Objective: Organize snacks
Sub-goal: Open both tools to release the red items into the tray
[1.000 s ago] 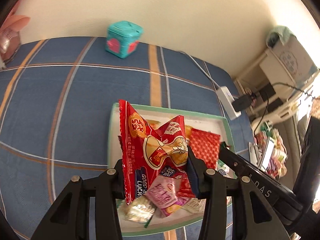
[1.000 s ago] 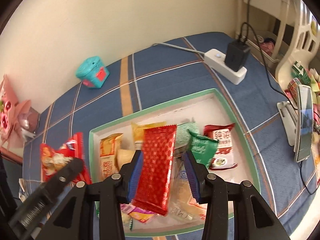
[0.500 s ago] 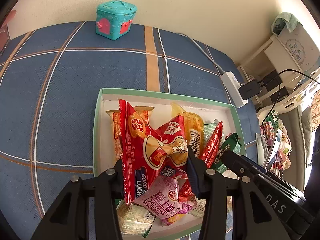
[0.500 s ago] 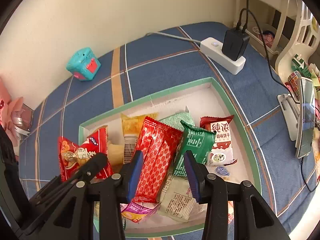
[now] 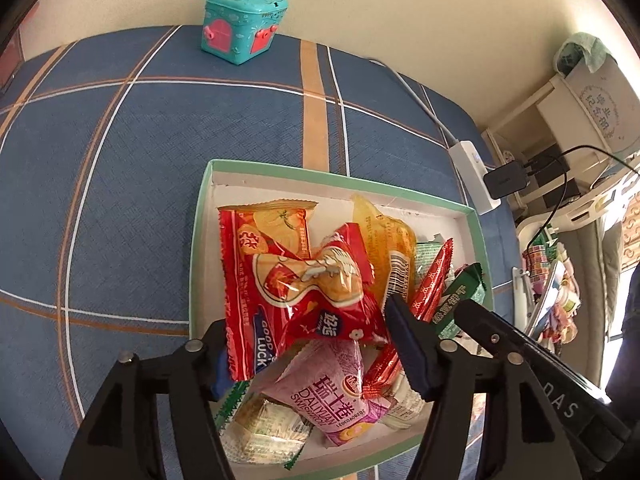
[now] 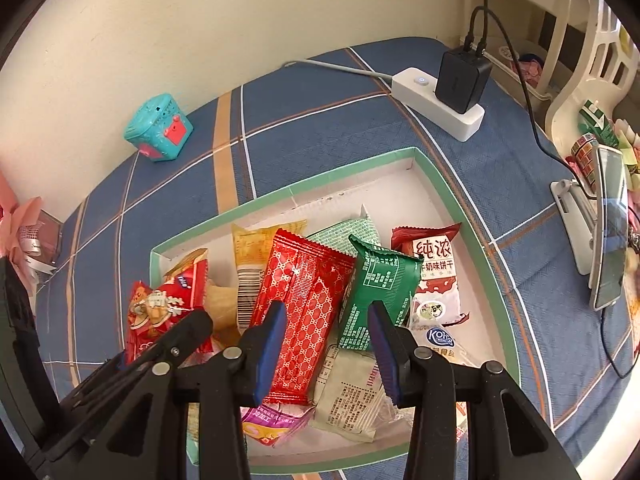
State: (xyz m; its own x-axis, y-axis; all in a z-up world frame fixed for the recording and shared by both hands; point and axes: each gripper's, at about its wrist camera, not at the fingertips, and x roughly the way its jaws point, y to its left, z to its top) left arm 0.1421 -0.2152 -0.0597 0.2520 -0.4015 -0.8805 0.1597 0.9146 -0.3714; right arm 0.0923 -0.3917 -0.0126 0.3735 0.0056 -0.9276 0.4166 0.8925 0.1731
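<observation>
Left wrist view: we read "GOOD LUCK" on the red snack bag (image 5: pixel 296 292), lying in the box (image 5: pixel 200 216) between our opening left claw's (image 5: pixel 308 344) fingers, pads off it.

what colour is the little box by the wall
Teal with pink-red doors, the little box shows best in the left wrist view.

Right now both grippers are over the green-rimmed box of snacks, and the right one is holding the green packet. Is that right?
Not quite. The right gripper is shut on the red patterned packet, not the green packet, which lies beside it in the green-rimmed box. The right wrist view shows this. Both grippers are over the box; the left gripper is opening around a red snack bag.
</observation>
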